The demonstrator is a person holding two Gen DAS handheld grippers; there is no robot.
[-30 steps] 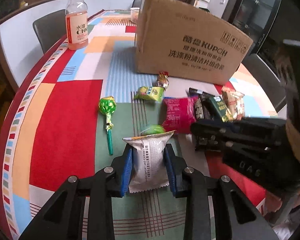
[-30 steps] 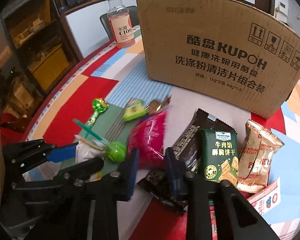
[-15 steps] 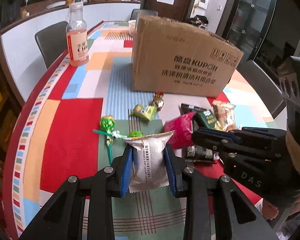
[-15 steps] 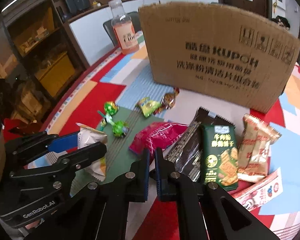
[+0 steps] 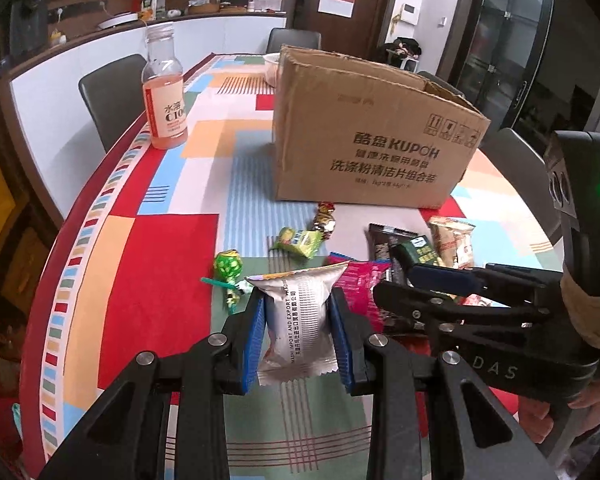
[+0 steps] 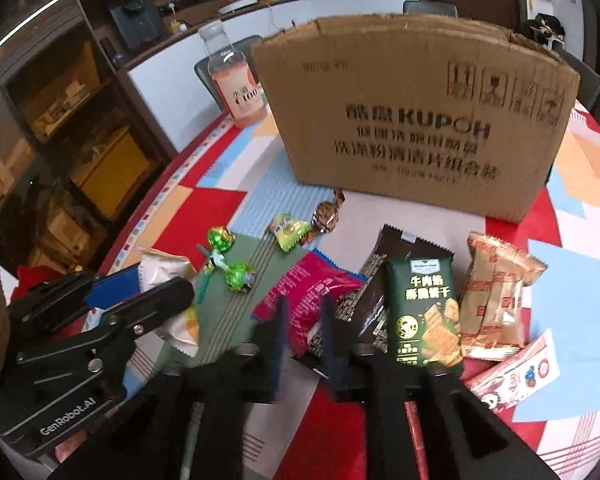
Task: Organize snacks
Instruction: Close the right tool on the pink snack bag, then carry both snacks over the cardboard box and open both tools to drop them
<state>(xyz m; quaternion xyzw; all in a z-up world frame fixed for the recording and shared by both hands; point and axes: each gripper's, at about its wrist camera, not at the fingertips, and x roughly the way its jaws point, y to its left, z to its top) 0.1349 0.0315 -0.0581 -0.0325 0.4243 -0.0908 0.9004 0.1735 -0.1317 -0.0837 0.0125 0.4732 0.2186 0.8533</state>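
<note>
Left gripper (image 5: 300, 332) is clenched on a silver snack pouch (image 5: 298, 320), lifted clear of the desk (image 5: 156, 276). Beside it, the right gripper (image 6: 303, 322) has just been opening its jaws; a pink packet (image 6: 308, 288) lies between them, though blur makes it hard to say whether the pads still touch it. Ahead of both stands the cardboard box (image 5: 372, 140), with lollipops (image 5: 228, 266) and more packets scattered in between. The puffed pouch could slip or burst if squeezed harder, and the two grippers, just beside each other, could collide. The pouch looks crinkly, air-filled, with printed text down its side.
</note>
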